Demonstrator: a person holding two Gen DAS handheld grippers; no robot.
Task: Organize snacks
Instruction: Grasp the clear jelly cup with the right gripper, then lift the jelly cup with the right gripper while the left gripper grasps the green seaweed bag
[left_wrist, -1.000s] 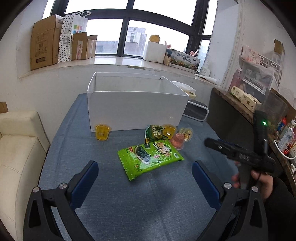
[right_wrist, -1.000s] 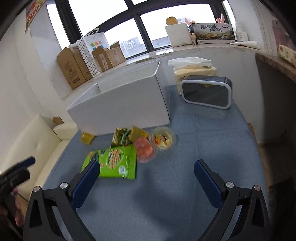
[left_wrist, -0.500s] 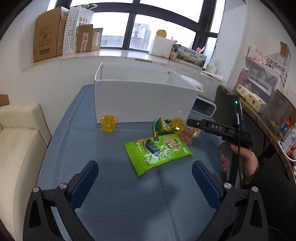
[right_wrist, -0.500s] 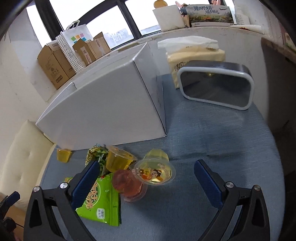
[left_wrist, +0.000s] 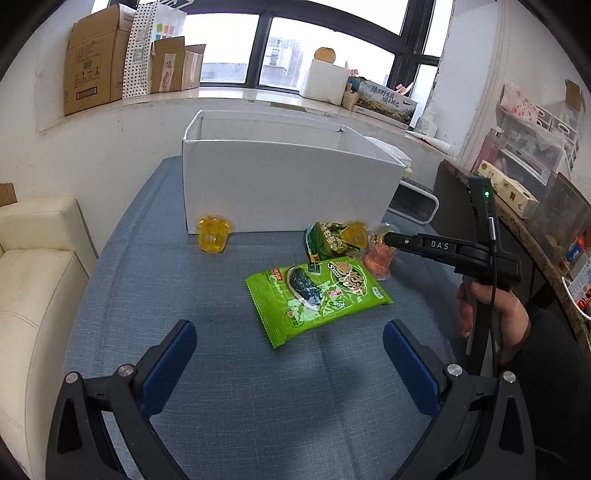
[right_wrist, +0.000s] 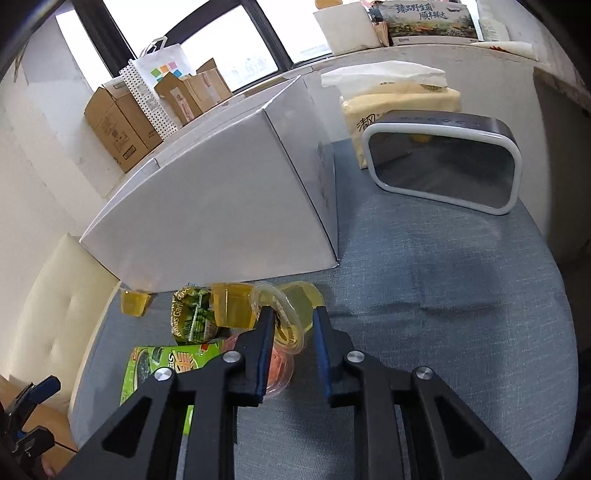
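A big white box stands on the blue table; it also shows in the right wrist view. In front of it lie a green seaweed snack bag, a small dark green packet, yellow jelly cups and a pink jelly cup. My right gripper has closed its fingers around a clear jelly cup with a printed lid, beside a yellow cup. My left gripper is open and empty, hovering above the table short of the green bag.
A grey speaker with a white rim and a tissue pack stand right of the box. A cream sofa is at the left. Cardboard boxes sit on the windowsill. A cluttered counter is at the right.
My right gripper moved forward and down to the cluster of cups and closed its jaws around the printed-lid jelly cup. My left gripper drew slightly nearer the table.
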